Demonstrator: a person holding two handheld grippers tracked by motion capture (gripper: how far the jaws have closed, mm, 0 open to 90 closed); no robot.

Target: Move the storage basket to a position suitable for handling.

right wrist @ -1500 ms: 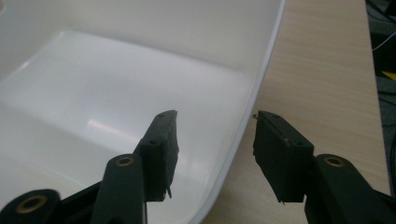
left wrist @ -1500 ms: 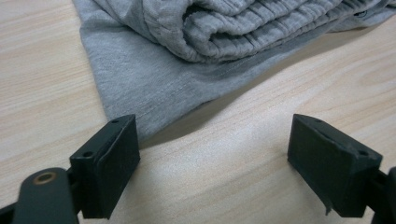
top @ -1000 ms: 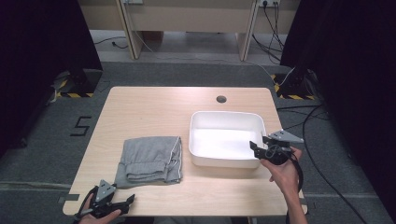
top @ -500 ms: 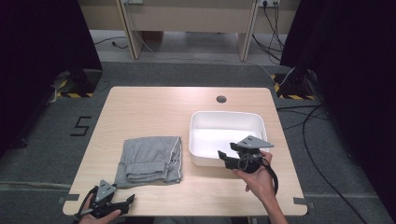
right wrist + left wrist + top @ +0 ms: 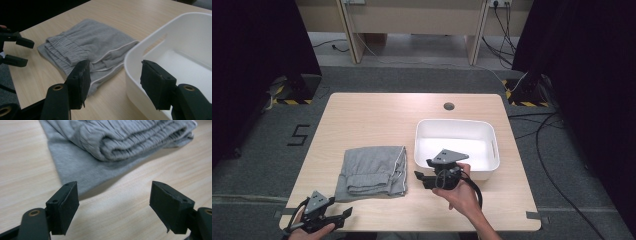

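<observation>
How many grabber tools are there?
2. The left gripper is at the table's near left corner; the right gripper is between the grey folded cloth and the white tub.

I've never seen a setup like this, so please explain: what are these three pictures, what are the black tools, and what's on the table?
A person sits at a wooden table with a hand-held gripper in each hand. One picture looks down from above; the other two come from cameras riding on each gripper, looking along its two black jaws. The left hand-held gripper is at the table's near edge, the right hand-held gripper between the folded grey shorts and a white tub. Both are open and hold nothing.
</observation>
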